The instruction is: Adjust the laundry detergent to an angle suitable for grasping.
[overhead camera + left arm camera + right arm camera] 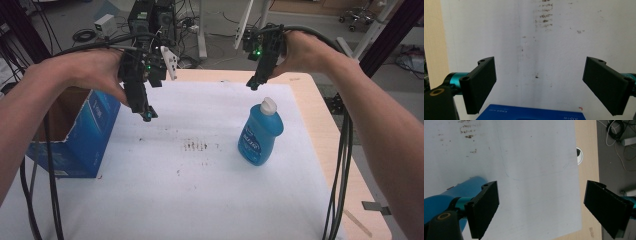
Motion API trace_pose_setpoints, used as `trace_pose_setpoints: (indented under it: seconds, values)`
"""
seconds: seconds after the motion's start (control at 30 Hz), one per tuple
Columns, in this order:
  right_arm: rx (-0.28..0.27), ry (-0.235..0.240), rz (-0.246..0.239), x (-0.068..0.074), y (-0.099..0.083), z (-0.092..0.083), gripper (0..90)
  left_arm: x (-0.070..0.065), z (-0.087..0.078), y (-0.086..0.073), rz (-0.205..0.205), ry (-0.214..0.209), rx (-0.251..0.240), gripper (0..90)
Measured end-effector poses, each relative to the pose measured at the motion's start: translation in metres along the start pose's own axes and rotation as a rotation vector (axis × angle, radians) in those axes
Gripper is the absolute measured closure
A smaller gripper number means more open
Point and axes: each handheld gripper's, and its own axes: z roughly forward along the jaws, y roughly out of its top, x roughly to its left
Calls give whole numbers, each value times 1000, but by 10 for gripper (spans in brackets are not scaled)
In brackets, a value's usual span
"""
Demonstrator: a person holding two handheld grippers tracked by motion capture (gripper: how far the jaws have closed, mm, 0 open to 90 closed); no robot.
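Blue plastic dish-soap bottle with white cap (260, 132) stands upright on the white foam mat (210, 190), right of centre.
Right gripper (255, 82) hovers just behind and above the cap, jaws spread wide, nothing held; likely the nearer one. Left gripper (146, 113), also wide open and empty, hangs well apart beside the open blue cardboard box (80, 132).

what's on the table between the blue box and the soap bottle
No object, just white sheet with brown smudges about midway between the box and the bottle, seen in the high view.
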Motion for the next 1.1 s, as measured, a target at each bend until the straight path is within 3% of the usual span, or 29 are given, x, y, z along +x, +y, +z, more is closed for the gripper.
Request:
trace_pose_setpoints:
  seconds: [0.53,0.67,1.1]
  values:
    - [8,-17,-3,2,-6,-6,120,-10,-3,6,-20,5,13,117]
    - [8,-24,-10,5,-6,-8,120,-11,-8,7,-29,9,-11,117]
    - [15,-31,-10,7,-10,-10,120,-8,-1,12,-12,-13,-6,117]
